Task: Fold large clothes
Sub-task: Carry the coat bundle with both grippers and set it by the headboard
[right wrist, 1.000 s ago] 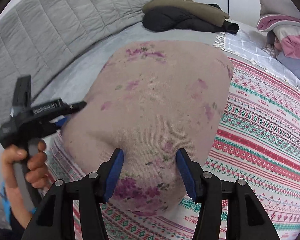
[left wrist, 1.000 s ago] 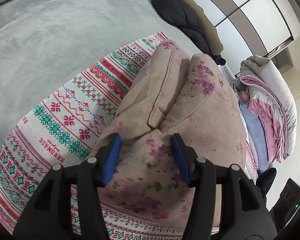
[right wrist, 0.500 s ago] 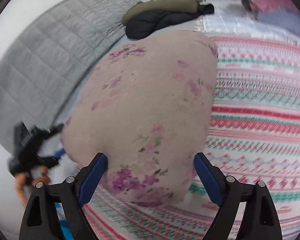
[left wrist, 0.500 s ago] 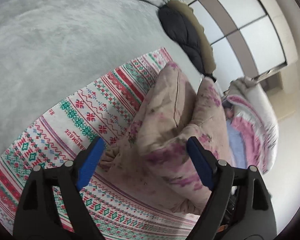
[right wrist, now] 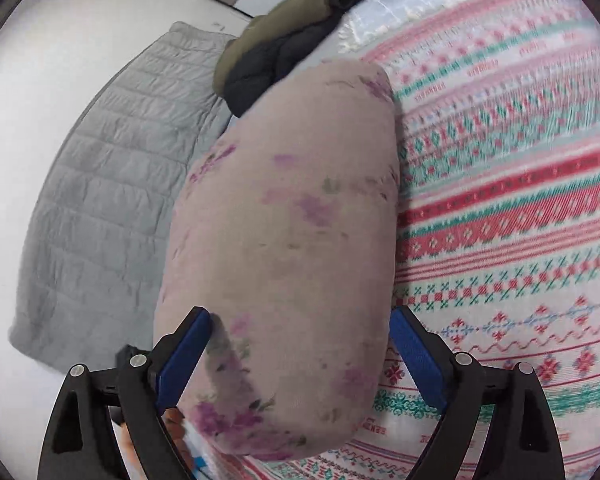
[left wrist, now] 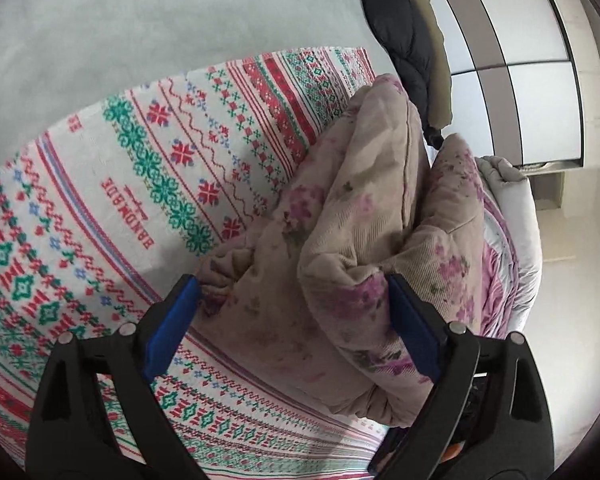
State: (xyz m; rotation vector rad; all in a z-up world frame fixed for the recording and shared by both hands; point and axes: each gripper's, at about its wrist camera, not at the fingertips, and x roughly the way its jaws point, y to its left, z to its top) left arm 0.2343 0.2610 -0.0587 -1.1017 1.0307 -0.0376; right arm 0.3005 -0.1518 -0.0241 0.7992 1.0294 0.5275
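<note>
Both sets of jaws just sprung wide, left gripper (left wrist: pixel 292 324) and right gripper (right wrist: pixel 300 356) alike, pads clear of the cloth with the bundle sitting loose between them. Folded floral garment (left wrist: pixel 364 240) lying bunched on the patterned blanket (left wrist: pixel 140 184), spread across the grey bed (left wrist: pixel 100 32). Dark jacket (left wrist: pixel 408 44) heaped beyond it, well apart.
</note>
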